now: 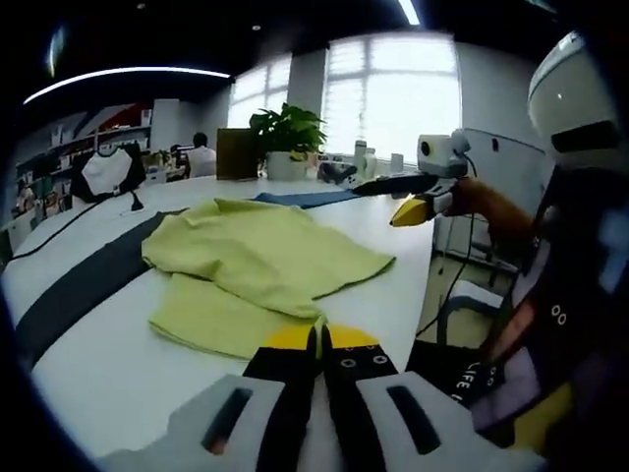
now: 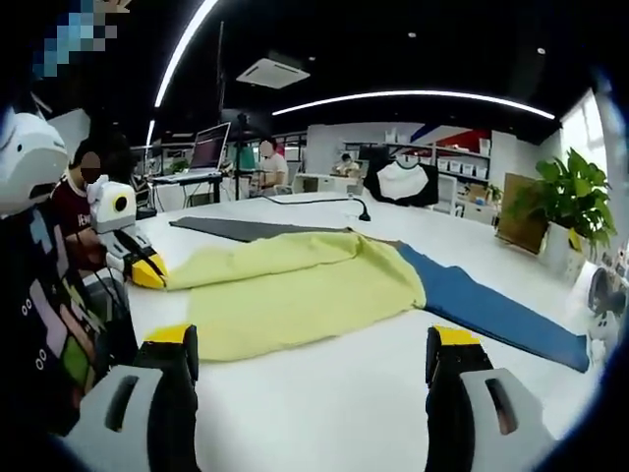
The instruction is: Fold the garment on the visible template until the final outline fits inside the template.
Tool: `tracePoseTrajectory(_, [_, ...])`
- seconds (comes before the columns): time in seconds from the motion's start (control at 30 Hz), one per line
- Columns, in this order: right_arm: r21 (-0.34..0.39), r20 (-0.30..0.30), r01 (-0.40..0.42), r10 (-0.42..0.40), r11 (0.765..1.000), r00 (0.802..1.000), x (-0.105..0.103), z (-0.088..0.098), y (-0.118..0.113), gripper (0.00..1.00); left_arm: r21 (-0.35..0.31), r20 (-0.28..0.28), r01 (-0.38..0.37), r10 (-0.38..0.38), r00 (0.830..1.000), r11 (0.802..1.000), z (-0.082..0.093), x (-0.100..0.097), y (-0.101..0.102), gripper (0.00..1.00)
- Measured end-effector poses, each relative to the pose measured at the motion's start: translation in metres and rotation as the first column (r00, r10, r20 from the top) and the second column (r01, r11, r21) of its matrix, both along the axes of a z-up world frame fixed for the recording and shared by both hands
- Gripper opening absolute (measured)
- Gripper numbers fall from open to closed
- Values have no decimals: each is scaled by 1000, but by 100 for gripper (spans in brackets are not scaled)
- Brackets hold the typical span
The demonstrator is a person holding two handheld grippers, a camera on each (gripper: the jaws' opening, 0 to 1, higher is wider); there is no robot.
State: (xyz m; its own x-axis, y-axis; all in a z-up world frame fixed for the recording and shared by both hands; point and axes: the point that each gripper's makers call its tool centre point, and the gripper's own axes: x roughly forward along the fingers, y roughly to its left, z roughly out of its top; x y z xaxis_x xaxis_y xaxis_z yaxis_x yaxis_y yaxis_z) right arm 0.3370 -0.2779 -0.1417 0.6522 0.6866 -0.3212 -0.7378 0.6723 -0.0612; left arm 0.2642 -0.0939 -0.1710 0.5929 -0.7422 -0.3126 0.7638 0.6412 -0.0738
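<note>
Yellow garment [image 2: 295, 290] lies mid-frame on the white counter [image 2: 324, 393], partly folded, overlapping the blue template [image 2: 491, 310]. Left claw [image 1: 319, 339] together at the hem, seemingly pinching nothing; right claw [image 2: 310, 349] apart. Next: regrasp an edge, fold inward.

Light: bright daylight from the window [image 1: 393, 88], washed to white glare; ceiling strip lights [image 2: 413, 96] glow.
Shadows: soft, faint on the white table [image 2: 344, 393].
Distortion: strong fisheye bending at edges.
Focus: far background perhaps slightly soft.
</note>
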Motion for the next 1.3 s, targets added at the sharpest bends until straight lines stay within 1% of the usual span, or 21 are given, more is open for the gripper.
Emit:
tracePoseTrajectory(0.13, [17,-2,-17,17,1000,1000,-5,-2,11,99,-54,48,-42,44,998,998,19,4,9,3])
tracePoseTrajectory(0.23, [23,8,-31,31,999,1000,-8,-3,17,99,-85,57,-74,79,995,994,30,9,18,2])
tracePoseTrajectory(0.3, [36,13,-30,30,999,999,-8,-1,19,99,-137,42,-95,102,994,986,37,11,22,2])
tracePoseTrajectory(0.33, [41,9,-29,29,999,1000,-8,-1,20,96,-130,46,-94,101,994,987,38,11,23,2])
tracePoseTrajectory(0.37, [44,4,-35,35,998,999,-10,-2,22,95,-127,59,-109,117,991,986,40,13,26,2])
tracePoseTrajectory(0.4, [43,2,-41,41,998,999,-11,-2,24,95,-126,69,-117,126,990,985,42,14,28,2])
tracePoseTrajectory(0.53, [43,-3,-53,53,998,999,-14,-4,30,96,-159,84,-140,154,984,977,53,17,33,2])
tracePoseTrajectory(0.6, [47,-7,-60,60,997,998,-15,-5,35,96,-191,104,-173,195,975,966,61,22,39,2])
tracePoseTrajectory(0.67, [60,2,-79,79,995,997,-18,-4,42,96,-218,102,-192,218,971,957,66,23,45,2])
tracePoseTrajectory(0.7, [67,-4,-83,84,994,996,-19,-5,46,96,-231,117,-203,235,965,951,71,24,49,2])
tracePoseTrajectory(0.8, [58,-13,-101,102,993,995,-21,-9,54,92,-258,118,-225,262,958,940,77,26,58,2])
tracePoseTrajectory(0.87, [55,-15,-114,115,992,993,-23,-11,60,91,-261,119,-233,271,955,937,79,26,61,2])
tracePoseTrajectory(0.9, [55,-18,-121,122,991,992,-23,-12,62,90,-270,123,-249,290,949,930,82,28,65,2])
tracePoseTrajectory(0.93, [55,-22,-126,127,991,992,-24,-13,64,88,-276,121,-253,295,948,927,83,28,67,2])
tracePoseTrajectory(0.97, [56,-23,-135,136,989,990,-25,-14,68,87,-290,110,-253,295,949,923,84,28,68,2])
tracePoseTrajectory(1.03, [54,-31,-148,150,987,988,-26,-16,73,86,-312,98,-275,319,943,909,85,30,73,2])
tracePoseTrajectory(1.07, [50,-43,-152,154,987,987,-27,-18,75,85,-321,82,-285,326,942,903,84,31,75,2])
tracePoseTrajectory(1.1, [45,-47,-155,157,987,986,-27,-20,77,85,-329,72,-301,341,937,895,83,33,78,2])
tracePoseTrajectory(1.17, [30,-50,-161,163,986,985,-27,-24,79,82,-334,66,-310,350,934,890,83,34,82,2])
tracePoseTrajectory(1.23, [28,-66,-163,164,986,984,-27,-27,79,79,-344,61,-323,364,929,882,83,34,86,2])
tracePoseTrajectory(1.3, [26,-76,-163,164,986,983,-27,-29,79,74,-346,57,-327,368,928,879,84,35,88,2])
